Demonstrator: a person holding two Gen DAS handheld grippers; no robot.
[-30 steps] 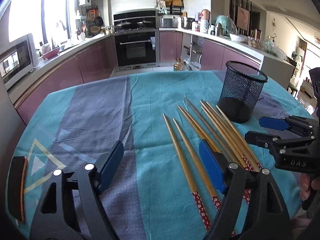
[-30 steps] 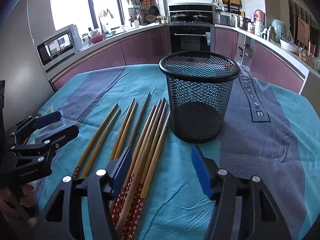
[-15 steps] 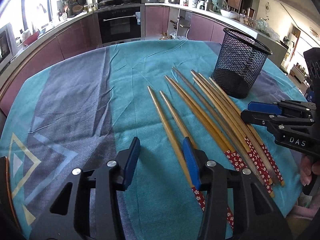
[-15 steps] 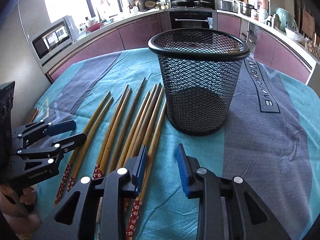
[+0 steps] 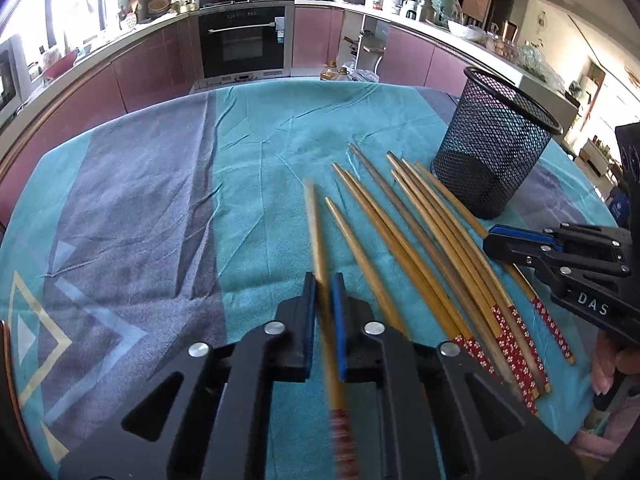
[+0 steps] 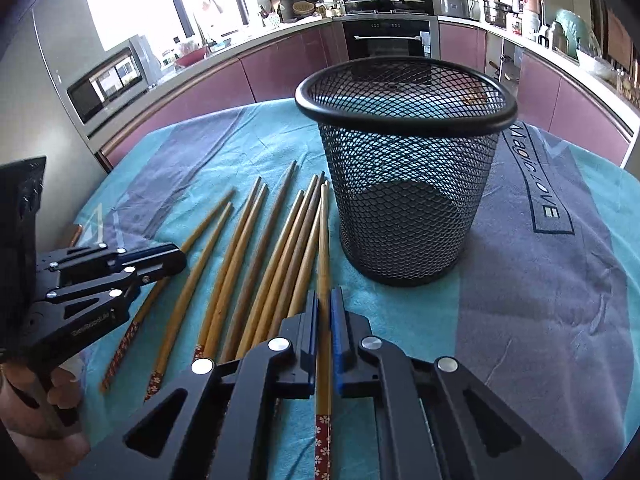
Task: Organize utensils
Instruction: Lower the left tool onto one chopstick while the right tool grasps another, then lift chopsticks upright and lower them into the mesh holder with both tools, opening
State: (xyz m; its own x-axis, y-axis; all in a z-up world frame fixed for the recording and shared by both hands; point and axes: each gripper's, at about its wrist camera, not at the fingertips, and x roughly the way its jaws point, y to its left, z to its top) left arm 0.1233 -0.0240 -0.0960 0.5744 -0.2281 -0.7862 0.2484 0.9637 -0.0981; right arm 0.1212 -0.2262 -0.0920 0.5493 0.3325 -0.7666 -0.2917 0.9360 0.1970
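At the bottom centre of the frame the left gripper (image 5: 323, 292) has its blue-padded jaws pinched on a single chopstick (image 5: 316, 236), which looks blurred and runs up toward the middle of the picture. To its right the other chopsticks (image 5: 424, 248) lie fanned on the teal and grey tablecloth (image 5: 160, 208), their red flowered ends toward the lower right. A black mesh cup (image 5: 496, 152) stands upright at the upper right, just beyond the chopstick tips. The right gripper (image 5: 490, 240) comes in from the right edge, jaws closed over the outermost chopstick. Purple kitchen cabinets (image 5: 152, 76) and a black oven (image 5: 244, 44) fill the top of the frame.
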